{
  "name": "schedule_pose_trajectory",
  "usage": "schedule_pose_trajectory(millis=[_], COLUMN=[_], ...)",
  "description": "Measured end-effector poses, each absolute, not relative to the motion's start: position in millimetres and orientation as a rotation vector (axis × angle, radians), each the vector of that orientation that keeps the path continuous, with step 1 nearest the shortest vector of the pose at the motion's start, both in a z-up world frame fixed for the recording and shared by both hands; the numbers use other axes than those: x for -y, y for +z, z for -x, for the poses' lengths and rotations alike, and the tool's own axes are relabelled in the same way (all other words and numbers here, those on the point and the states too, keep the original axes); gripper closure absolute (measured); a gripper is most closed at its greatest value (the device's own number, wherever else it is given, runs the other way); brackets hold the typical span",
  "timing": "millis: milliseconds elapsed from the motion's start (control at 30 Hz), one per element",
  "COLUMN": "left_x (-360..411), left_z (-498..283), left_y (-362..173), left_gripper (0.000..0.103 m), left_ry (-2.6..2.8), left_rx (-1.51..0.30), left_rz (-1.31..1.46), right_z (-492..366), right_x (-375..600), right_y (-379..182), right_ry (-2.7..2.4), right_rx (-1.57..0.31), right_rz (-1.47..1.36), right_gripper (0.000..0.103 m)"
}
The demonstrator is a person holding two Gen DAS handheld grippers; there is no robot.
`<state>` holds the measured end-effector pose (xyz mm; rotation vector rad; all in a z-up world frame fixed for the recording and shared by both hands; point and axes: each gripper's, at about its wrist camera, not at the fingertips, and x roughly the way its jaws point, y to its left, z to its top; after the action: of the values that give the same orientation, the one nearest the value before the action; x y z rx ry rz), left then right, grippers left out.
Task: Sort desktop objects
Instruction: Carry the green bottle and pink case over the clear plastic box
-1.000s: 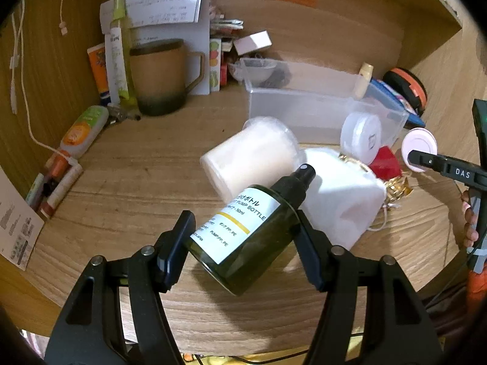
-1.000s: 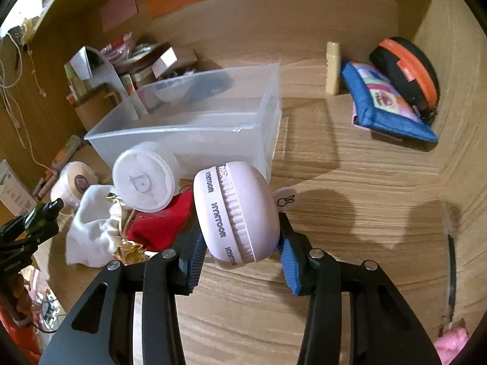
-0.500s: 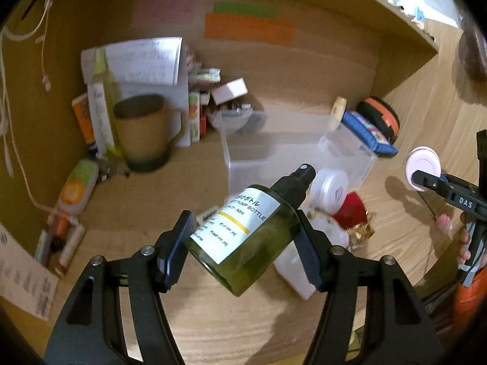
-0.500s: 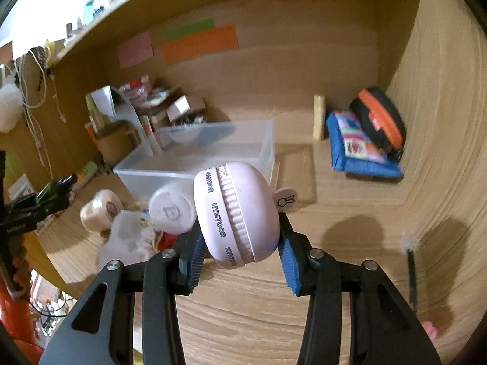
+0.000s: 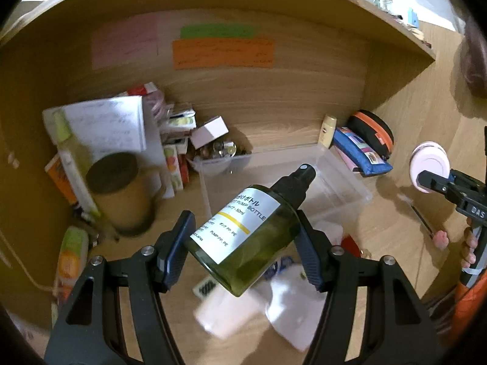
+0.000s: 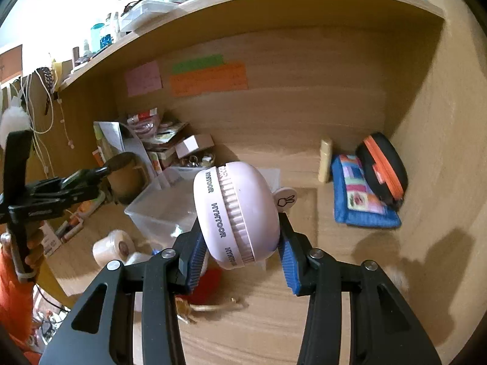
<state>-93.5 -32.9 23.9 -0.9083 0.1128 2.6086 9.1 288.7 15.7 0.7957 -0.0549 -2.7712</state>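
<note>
My left gripper (image 5: pixel 243 243) is shut on a dark green pump bottle (image 5: pixel 246 237) with a white label, held high above the desk, its black nozzle pointing toward the clear plastic bin (image 5: pixel 344 188). My right gripper (image 6: pixel 237 249) is shut on a round pink case (image 6: pixel 237 213) marked HYNTOOR, held above the desk in front of the same bin (image 6: pixel 158 216). The right gripper with the pink case (image 5: pixel 429 167) also shows at the right of the left wrist view. The left gripper (image 6: pixel 91 176) shows at the left of the right wrist view.
A brown mug (image 5: pixel 121 194), papers and small boxes crowd the back left. A blue pouch (image 6: pixel 362 200) and a black-orange case (image 6: pixel 383 167) lie at the back right. A tape roll (image 6: pixel 112 248), white cloth (image 5: pixel 292 301) and a red item (image 6: pixel 207 286) lie below the grippers.
Both grippers have risen well above the desk with their objects still held. The desk items now look smaller and farther below.
</note>
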Motion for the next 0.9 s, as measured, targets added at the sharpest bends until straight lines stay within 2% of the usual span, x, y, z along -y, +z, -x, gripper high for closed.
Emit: schedule_pose_trajectory(millis=[367,733,900], left_x=[-2,-21,-30], left_z=[163,216,233], left_y=[7,-30,-45], left_gripper=[0.039,0.039,0.039], left_ry=[2.447,2.353,2.312], left_rx=[-0.205,-0.247,-0.295], left_rz=[1.014,1.188,1.256], right_z=[44,122,148], right_x=[-264,-245,-229], right_y=[13,-27,-49], right_ry=[-2.686,-2.554,-2.484], right_rx=[-0.01,-0.063,-0.203], right_rz=[-0.837,-1.03,-1.141], right_gripper=[0.063,0.063,0.063])
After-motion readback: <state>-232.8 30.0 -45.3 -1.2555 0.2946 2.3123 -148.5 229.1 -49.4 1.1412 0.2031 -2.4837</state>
